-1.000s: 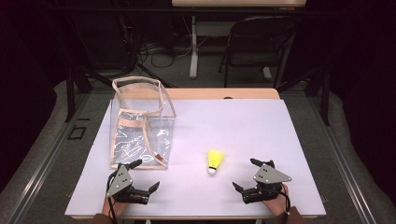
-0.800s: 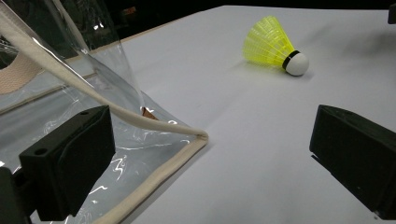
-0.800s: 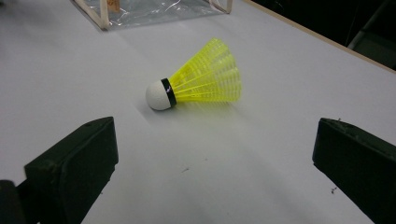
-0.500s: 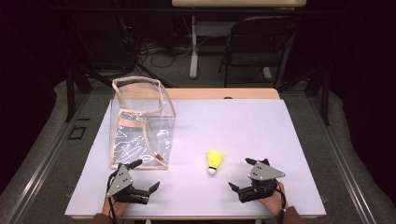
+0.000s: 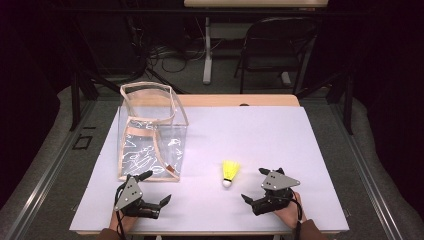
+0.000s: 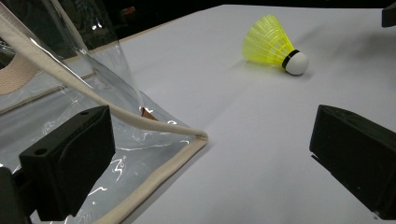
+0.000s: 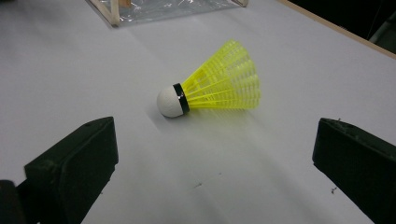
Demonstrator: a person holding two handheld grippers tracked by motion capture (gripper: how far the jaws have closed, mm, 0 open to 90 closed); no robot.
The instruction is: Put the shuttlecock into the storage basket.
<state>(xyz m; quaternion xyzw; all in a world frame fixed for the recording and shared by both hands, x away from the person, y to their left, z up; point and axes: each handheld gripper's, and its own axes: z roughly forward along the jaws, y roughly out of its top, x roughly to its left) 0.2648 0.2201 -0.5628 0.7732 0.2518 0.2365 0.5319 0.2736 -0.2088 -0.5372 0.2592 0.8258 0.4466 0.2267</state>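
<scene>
High view: yellow shuttlecock lies on its side on the white table, white cork end toward the person, feathers pointing away. Using it as the landmark: right gripper sits just to its near-right, jaws spread wide, nothing between them, not touching it. Left gripper is well off to the shuttlecock's left, also at the near edge of the table, jaws wide, empty. Clear plastic bag with beige trim stands upright and open at the top, to the left of the shuttlecock and a bit farther back; its near corner is just beyond the left gripper. Right gripper view: shuttlecock lies ahead of the jaws, roughly centred in the gap between them but farther out, cork with its black band pointing left, skirt to the right. Both jaws are well apart, table surface bare between them. Left gripper view: one jaw overlaps the bag's bottom corner and trim, cannot tell if it touches; the other jaw is over bare table. Shuttlecock shows far off at upper right, apart from the bag. Person's hands hold both grippers from the near edge.
</scene>
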